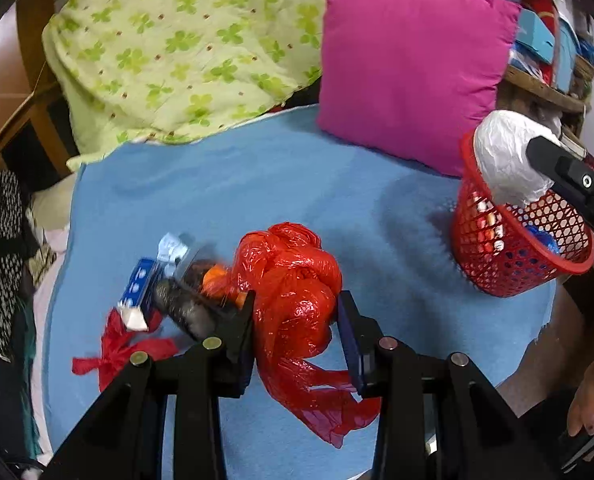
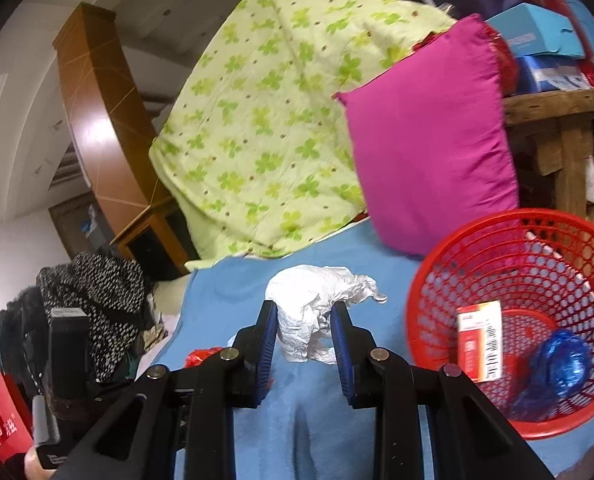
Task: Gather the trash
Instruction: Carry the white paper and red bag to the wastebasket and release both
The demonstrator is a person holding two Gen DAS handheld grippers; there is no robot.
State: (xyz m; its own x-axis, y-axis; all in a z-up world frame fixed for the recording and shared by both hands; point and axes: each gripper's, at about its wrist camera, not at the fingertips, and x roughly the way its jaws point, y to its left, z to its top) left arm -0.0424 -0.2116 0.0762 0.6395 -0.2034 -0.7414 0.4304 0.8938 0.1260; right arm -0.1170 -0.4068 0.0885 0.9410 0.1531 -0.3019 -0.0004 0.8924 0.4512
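Left gripper (image 1: 297, 304) jaws clamp red bag (image 1: 297, 280); right gripper (image 2: 304, 320) jaws pinch white wad (image 2: 313, 304); wrappers (image 1: 165, 276) blurred.

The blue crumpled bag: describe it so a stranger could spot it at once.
Start from the pink cushion on the blue blanket; just right of it stands a red mesh basket. At the basket's bottom, right of a red-and-white carton, lies the blue crumpled bag, the only blue plastic in there.

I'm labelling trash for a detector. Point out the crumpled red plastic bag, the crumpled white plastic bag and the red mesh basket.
crumpled red plastic bag (image 1: 297, 292), left wrist view, bunched middle.
crumpled white plastic bag (image 2: 309, 312), right wrist view, crinkled centre.
red mesh basket (image 2: 429, 280), right wrist view, near rim.
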